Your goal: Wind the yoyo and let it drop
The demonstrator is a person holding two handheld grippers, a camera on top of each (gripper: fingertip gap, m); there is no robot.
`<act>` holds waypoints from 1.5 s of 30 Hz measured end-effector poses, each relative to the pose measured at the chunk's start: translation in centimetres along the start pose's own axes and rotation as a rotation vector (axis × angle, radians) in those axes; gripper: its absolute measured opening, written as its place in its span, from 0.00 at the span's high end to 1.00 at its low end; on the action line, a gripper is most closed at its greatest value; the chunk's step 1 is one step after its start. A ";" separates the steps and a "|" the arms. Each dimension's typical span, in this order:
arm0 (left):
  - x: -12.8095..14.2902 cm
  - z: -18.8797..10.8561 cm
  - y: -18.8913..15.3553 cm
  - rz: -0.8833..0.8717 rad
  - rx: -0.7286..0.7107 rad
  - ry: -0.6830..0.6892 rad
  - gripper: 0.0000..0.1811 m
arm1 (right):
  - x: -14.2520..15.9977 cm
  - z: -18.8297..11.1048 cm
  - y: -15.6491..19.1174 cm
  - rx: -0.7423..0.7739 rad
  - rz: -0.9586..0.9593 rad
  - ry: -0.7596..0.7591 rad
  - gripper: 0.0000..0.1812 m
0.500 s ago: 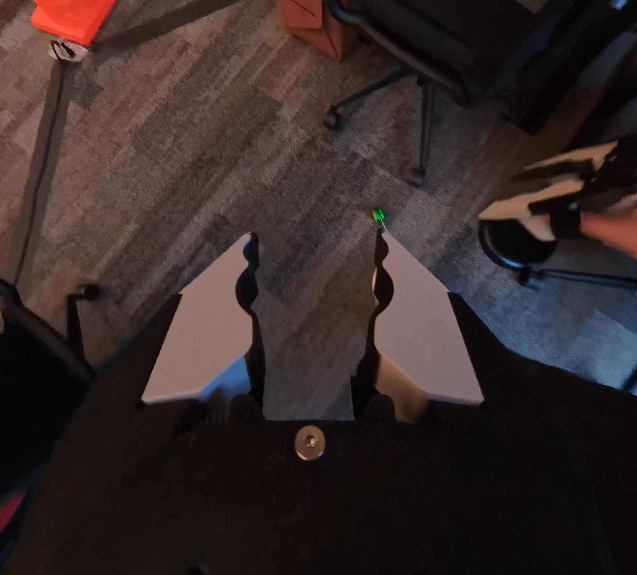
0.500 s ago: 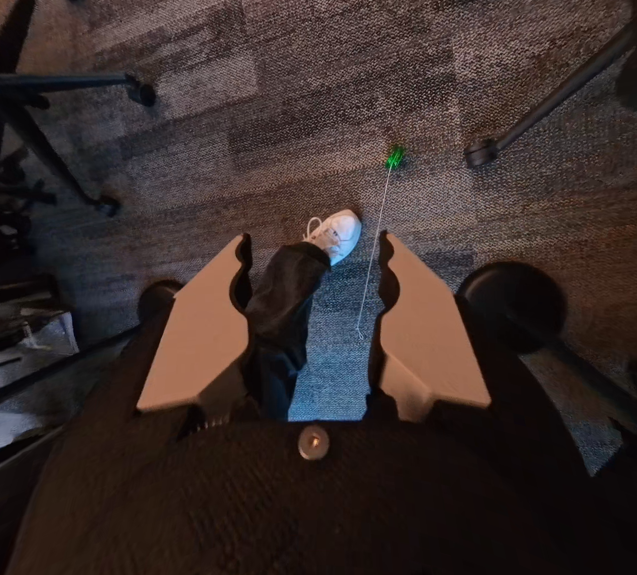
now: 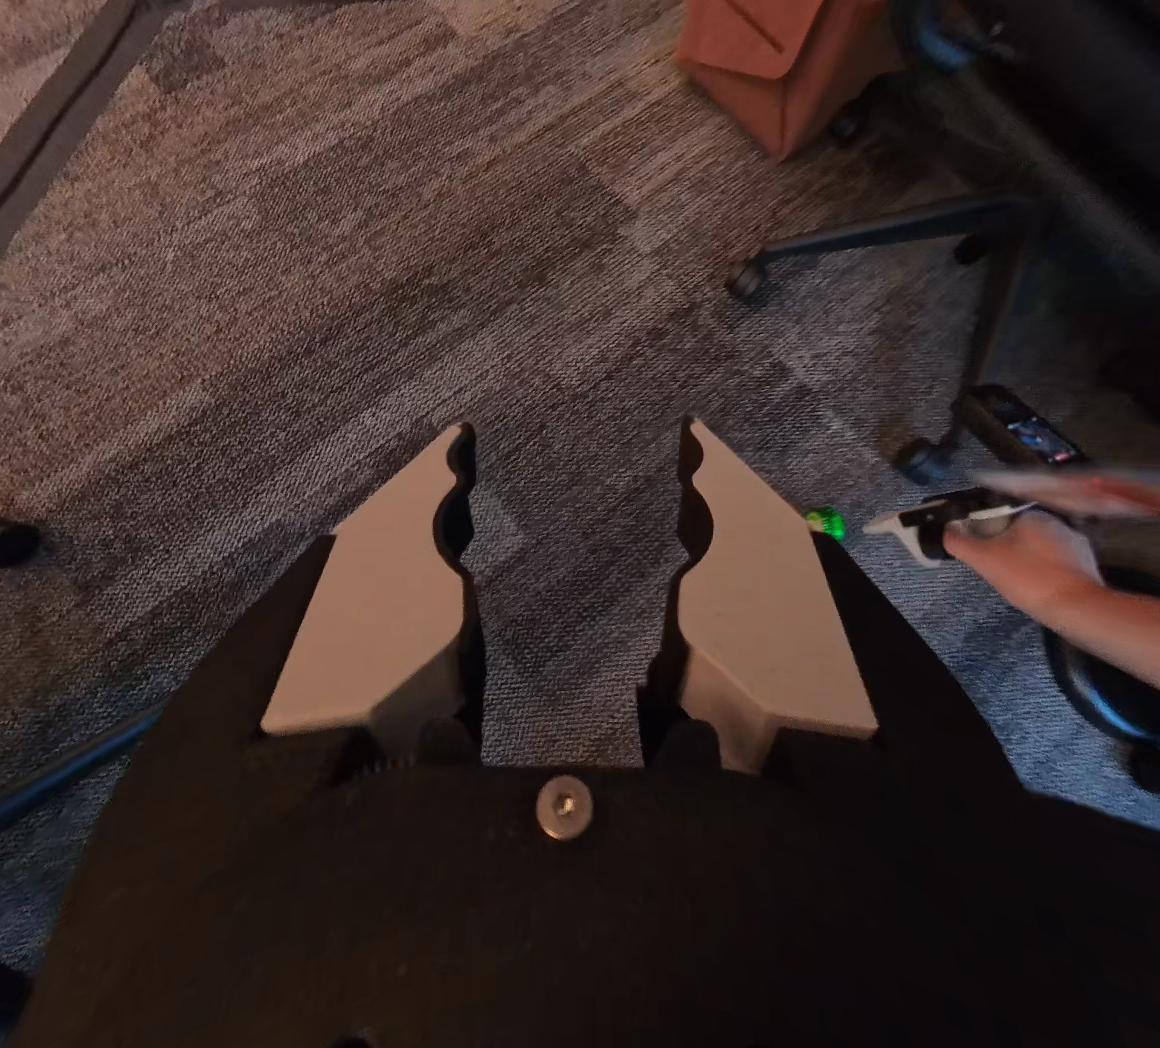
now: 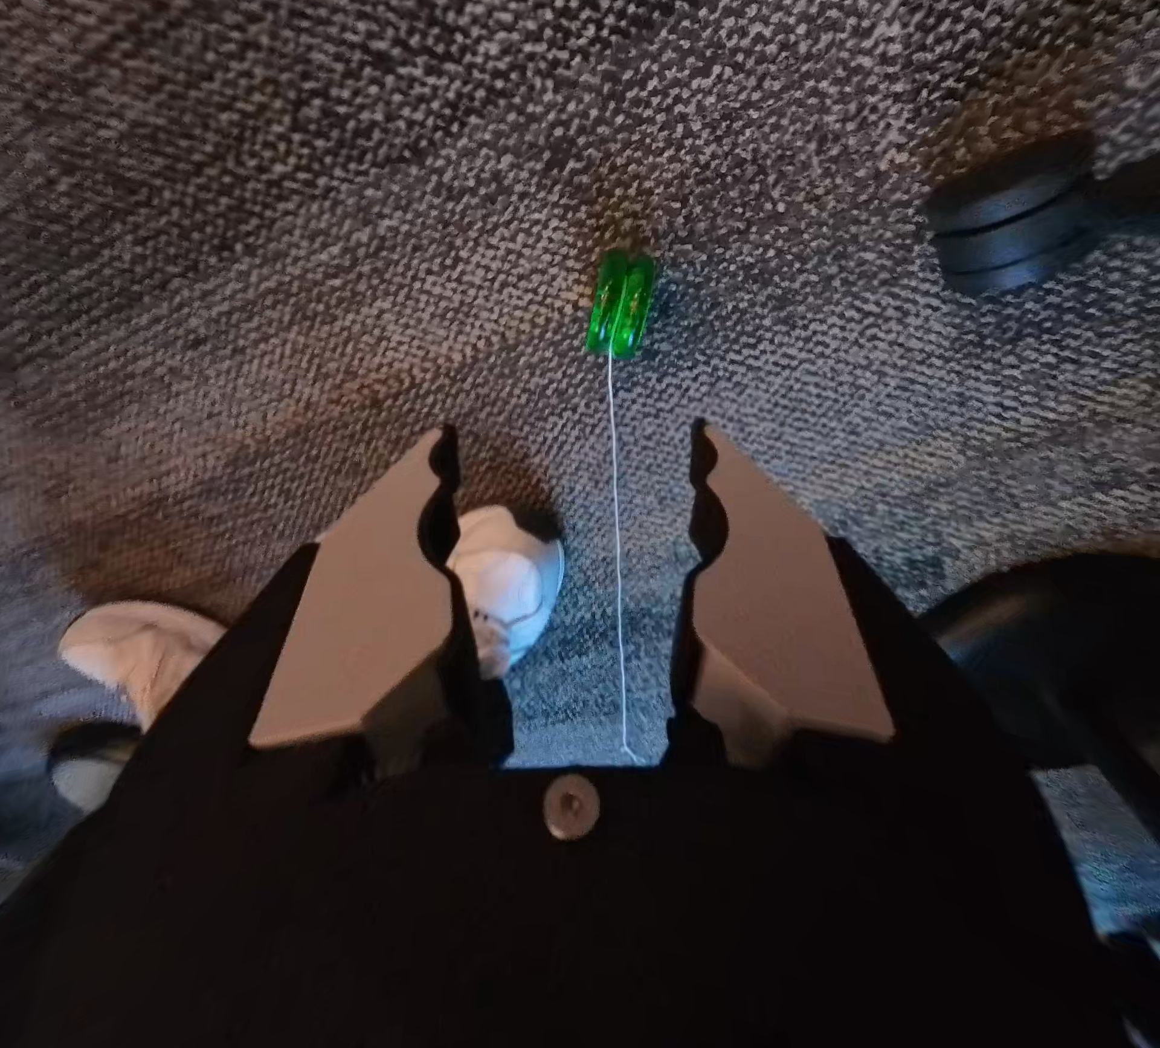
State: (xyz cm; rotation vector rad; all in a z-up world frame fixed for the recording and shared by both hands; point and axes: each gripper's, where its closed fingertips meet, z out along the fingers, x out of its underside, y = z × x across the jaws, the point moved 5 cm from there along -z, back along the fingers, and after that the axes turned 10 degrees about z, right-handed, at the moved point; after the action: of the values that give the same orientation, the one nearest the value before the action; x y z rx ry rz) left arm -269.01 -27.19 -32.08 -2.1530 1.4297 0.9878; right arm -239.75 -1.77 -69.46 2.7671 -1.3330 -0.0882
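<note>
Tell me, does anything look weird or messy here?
Nothing looks broken or spilled. The green yoyo sits on edge low at the carpet, its white string running straight up between the open right gripper fingers. The left gripper is open and empty.

Green translucent yoyo (image 4: 620, 305) edge-on, close above carpet, hanging on taut white string (image 4: 617, 547).
</note>
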 end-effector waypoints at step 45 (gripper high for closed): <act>-52.3 -36.2 -3.2 0.845 1.161 -0.921 0.80 | -6.6 -100.9 30.1 -0.586 -1.346 -1.131 0.85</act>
State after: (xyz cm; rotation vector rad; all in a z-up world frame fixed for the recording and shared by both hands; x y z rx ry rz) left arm -266.01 -15.26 30.38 -0.1753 1.6835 0.8172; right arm -259.04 -11.54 33.74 2.3878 0.7841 -1.8180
